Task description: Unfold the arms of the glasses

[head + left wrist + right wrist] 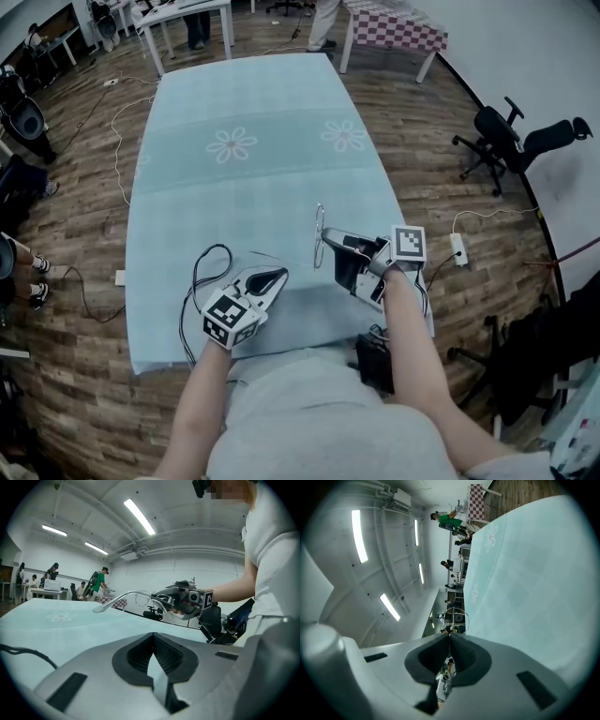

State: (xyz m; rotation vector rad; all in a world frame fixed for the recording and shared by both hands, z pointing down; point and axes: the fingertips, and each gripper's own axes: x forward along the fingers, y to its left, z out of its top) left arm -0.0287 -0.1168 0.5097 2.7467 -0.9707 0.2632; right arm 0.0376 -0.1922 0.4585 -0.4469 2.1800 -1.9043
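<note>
Over near worktop [244,187] edge, head view: glasses [319,225] pinched in right gripper [328,240] fingers, one arm stretched toward 9 o'clock. Left gripper [276,277] at 8 o'clock of them, fingers clenched, empty, nearer that arm.

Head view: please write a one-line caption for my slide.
Right gripper holds the glasses over the blue-clothed table; left gripper, shut and empty, is nearby.

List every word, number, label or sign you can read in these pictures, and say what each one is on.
None: no view shows a readable word or number.
On the left gripper, the cube bears black-and-white square markers, no letters.
On the right gripper, the cube bears the same kind.
On the cloth: flower prints only.
</note>
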